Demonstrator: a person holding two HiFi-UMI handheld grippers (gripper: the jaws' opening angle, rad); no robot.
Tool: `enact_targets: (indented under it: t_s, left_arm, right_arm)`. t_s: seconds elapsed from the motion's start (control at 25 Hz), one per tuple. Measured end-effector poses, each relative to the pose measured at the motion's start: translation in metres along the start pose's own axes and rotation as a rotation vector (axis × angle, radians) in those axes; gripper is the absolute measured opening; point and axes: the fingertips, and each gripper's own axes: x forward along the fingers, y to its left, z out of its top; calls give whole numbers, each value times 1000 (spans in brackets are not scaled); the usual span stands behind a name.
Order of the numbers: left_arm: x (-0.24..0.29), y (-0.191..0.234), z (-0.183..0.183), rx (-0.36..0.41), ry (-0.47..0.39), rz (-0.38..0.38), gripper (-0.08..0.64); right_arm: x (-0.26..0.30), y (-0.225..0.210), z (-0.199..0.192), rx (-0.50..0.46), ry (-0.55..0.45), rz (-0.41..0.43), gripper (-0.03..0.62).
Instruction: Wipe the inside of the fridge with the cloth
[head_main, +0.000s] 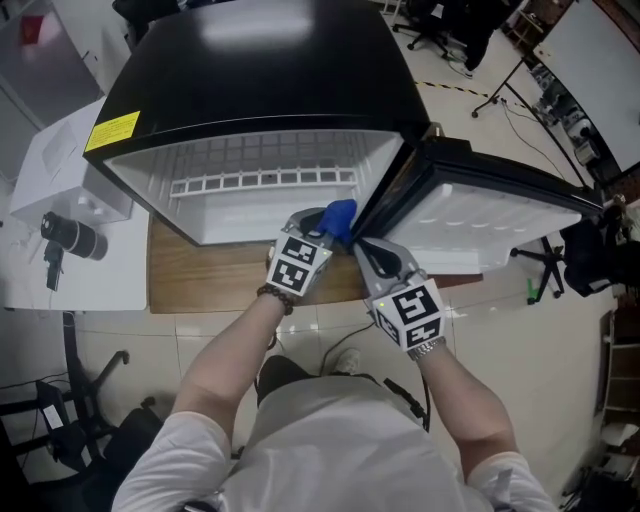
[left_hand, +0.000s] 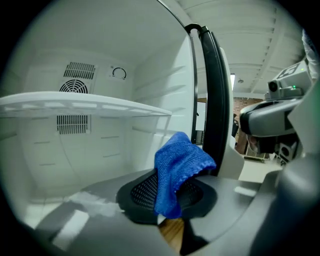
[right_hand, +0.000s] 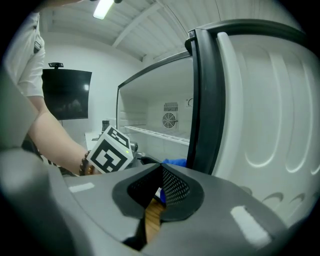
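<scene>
My left gripper (head_main: 322, 226) is clamped on the blue cloth (head_main: 340, 216). The cloth stands up between the jaws, and a fold hangs down across the pads. The cloth is at the front opening of the fridge (head_main: 260, 90), low on the right side, just beside the black edge of the open door (head_main: 500, 215). The white shelf (left_hand: 85, 104) lies above and to the left of the cloth, apart from it. My right gripper (head_main: 362, 247) is closed with nothing between its jaws. It is just beside the left gripper, near the door edge. The fridge stands on a wooden table (head_main: 200, 275).
</scene>
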Motion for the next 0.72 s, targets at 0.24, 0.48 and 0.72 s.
enact_targets:
  t_s: [0.24,0.48,0.72]
  left_arm:
    - [20,9,4,-30,-16,61,72]
    - [34,26,5,-47,-37,133,72]
    - [50,44,7,-52,-56,194,72]
  right_arm:
    - [-3,0,7,-35,-26,52,2]
    - [-5,1,13,-56,-51,99,2]
    - [-9,-1,12,-69,-69,130,2]
